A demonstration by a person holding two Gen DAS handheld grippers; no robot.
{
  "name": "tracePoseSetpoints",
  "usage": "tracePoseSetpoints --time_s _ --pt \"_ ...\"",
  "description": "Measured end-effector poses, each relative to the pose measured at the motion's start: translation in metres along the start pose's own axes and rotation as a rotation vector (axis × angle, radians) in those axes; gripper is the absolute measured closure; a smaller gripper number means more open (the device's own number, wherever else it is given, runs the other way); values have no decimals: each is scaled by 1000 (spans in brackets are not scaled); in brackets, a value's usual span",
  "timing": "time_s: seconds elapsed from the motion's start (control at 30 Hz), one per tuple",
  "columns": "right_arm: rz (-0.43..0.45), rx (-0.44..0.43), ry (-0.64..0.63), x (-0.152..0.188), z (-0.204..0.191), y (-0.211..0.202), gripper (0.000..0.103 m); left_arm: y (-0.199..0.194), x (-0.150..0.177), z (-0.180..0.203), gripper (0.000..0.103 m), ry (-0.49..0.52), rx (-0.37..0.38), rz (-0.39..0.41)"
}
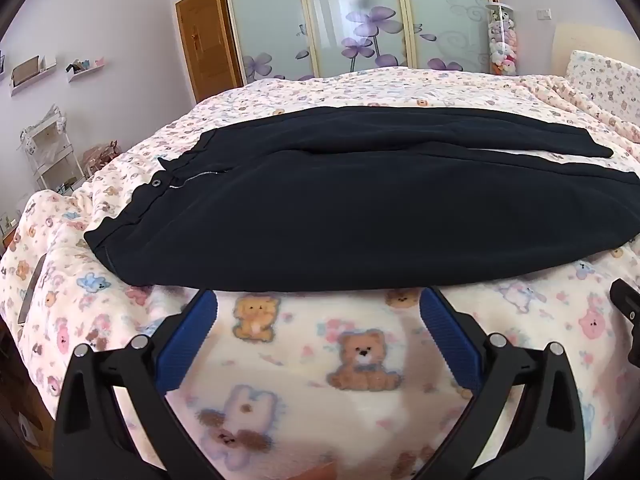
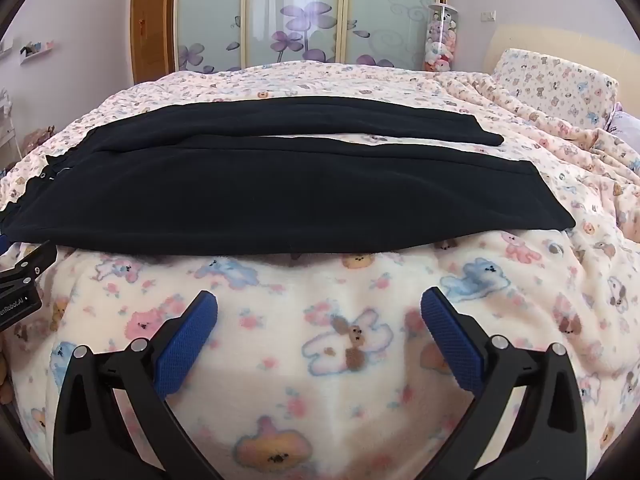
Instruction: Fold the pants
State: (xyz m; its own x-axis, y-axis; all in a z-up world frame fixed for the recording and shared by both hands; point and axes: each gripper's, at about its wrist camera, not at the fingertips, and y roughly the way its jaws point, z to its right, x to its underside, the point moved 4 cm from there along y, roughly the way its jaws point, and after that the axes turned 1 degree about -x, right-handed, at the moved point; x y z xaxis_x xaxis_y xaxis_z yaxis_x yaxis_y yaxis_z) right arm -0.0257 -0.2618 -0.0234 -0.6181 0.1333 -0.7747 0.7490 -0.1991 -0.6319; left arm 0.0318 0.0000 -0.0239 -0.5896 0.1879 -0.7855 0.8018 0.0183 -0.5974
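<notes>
Dark navy pants point(image 1: 340, 208) lie flat across the bed, waistband with button and zipper point(image 1: 176, 182) at the left, both legs stretching right. They also show in the right wrist view point(image 2: 280, 192), leg hems at the right. My left gripper point(image 1: 319, 304) is open and empty, just short of the pants' near edge, close to the waist end. My right gripper point(image 2: 319, 304) is open and empty, a little back from the near edge of the near leg. The other gripper's black body shows at the frame edges point(image 1: 628, 312) point(image 2: 20, 280).
The bed is covered by a fleece blanket with bear prints point(image 2: 344, 344). A pillow point(image 2: 552, 80) lies at the far right. A wardrobe with flowered sliding doors point(image 1: 360, 20) stands behind the bed. A white rack point(image 1: 52, 148) and wall shelves are at the left.
</notes>
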Motion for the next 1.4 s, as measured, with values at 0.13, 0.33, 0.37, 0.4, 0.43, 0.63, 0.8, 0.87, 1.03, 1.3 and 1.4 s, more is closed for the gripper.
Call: tracePoseSetpoints --time_s 0.13,0.33,0.37,0.4,0.43,0.63,0.8,0.87,1.03,1.3,1.4 --pt "-3 -4 3 0 0 0 1 0 0 0 2 -1 5 -1" --pt "-4 -4 4 0 0 1 1 0 0 0 2 -1 3 -2" --pt "-4 -4 4 0 0 1 1 0 0 0 2 -1 3 -2" --pt "-4 -4 4 0 0 1 1 0 0 0 2 -1 3 -2" --pt "-4 -5 4 0 0 1 1 0 0 0 2 -1 3 -2" --pt "-4 -6 5 1 1 1 1 0 0 0 2 0 3 -2" --pt "-5 -6 6 1 1 1 1 0 0 0 2 1 2 -2" --pt "-5 -6 7 1 1 1 1 0 0 0 2 1 2 -2" --pt "-5 -7 7 1 1 2 1 0 0 0 2 1 2 -2" --pt "-6 -7 8 1 2 2 1 0 0 0 2 2 0 -2" --pt "-7 -8 9 1 2 2 1 0 0 0 2 2 1 -2"
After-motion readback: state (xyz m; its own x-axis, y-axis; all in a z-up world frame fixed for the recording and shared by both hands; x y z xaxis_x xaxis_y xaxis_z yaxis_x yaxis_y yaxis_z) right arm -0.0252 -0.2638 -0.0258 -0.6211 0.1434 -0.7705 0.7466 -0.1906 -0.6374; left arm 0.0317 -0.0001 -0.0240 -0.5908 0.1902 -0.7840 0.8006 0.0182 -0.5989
